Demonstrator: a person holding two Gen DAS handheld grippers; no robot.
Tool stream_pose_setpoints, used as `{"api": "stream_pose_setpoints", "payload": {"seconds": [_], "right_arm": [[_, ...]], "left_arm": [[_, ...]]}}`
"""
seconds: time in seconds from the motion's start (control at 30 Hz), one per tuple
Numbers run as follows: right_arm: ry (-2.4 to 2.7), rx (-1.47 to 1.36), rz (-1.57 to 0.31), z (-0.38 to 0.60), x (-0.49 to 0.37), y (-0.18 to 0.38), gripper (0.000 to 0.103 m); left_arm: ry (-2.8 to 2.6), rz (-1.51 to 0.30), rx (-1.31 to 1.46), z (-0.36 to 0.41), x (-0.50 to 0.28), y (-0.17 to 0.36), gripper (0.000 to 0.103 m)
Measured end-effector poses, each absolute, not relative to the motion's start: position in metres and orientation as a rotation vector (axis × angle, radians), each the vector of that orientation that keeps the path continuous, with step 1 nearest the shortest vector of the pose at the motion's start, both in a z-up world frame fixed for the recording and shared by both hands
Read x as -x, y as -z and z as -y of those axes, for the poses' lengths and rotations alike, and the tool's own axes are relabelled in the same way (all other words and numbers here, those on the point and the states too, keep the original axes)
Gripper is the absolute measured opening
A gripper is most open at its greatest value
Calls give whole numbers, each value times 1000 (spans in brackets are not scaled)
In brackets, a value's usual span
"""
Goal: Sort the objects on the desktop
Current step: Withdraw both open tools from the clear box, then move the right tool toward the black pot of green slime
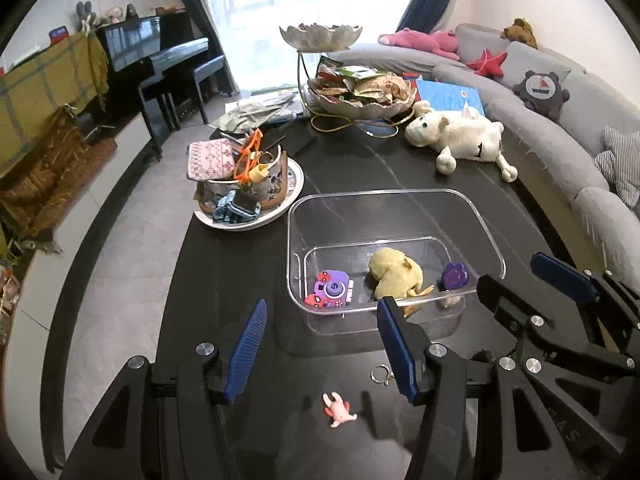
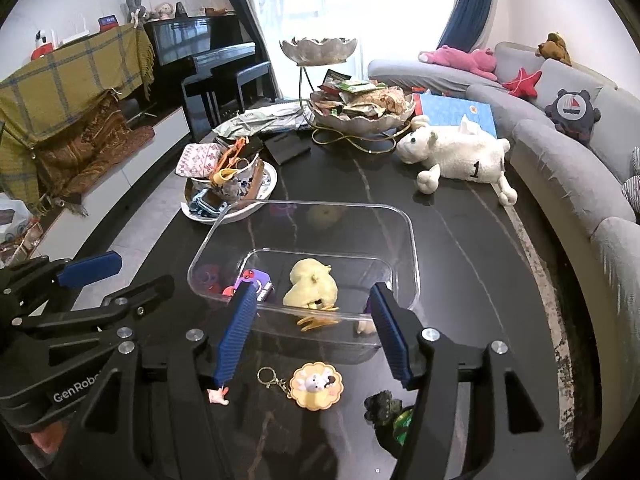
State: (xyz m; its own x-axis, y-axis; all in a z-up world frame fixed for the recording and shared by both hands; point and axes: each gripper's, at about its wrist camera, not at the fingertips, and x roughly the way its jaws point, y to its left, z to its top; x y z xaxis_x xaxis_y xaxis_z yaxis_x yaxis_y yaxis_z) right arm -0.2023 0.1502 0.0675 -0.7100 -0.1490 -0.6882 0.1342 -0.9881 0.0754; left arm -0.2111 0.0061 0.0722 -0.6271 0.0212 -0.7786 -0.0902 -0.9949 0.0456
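A clear plastic bin (image 1: 486, 232) (image 2: 412, 248) stands on the black table and holds a yellow plush duck (image 1: 394, 276) (image 2: 310, 284), a purple toy camera (image 1: 332, 290) (image 2: 256, 280) and a purple flower (image 1: 454, 274). My left gripper (image 1: 322, 308) (image 2: 140, 272) hovers open and empty before the bin's near wall. My right gripper (image 2: 312, 292) (image 1: 516, 272) is open and empty beside it. On the table below them lie a small pink figure (image 1: 338, 410) (image 2: 218, 396), a yellow round keychain (image 2: 316, 386) and a dark green object (image 2: 384, 406).
A plate with a bowl full of sundries (image 1: 248, 184) (image 2: 228, 188) sits left of the bin. Behind the bin lie a white plush sheep (image 1: 460, 136) (image 2: 456, 152) and a tiered snack stand (image 1: 360, 92). A grey sofa (image 1: 560, 128) curves round the table's right side.
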Motion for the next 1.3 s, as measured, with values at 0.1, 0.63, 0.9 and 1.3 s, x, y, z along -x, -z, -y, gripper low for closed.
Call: {"api": "stream_pose_setpoints", "payload": {"seconds": [0.1, 0.63, 0.9, 1.3], "right_arm": [[2775, -1098, 15, -150, 191, -73, 56], [2805, -999, -17, -162, 126, -96, 56], [2809, -1038, 10, -177, 102, -81, 56], [2790, -1129, 27, -198, 80, -46, 57]], "left_arm": [[-2788, -125, 1301, -7, 199, -77, 54], [-2779, -134, 1205, -22, 139, -95, 54], [-2732, -152, 1247, -38, 119, -78, 54], [-2663, -164, 1341, -60, 104, -43, 54]]}}
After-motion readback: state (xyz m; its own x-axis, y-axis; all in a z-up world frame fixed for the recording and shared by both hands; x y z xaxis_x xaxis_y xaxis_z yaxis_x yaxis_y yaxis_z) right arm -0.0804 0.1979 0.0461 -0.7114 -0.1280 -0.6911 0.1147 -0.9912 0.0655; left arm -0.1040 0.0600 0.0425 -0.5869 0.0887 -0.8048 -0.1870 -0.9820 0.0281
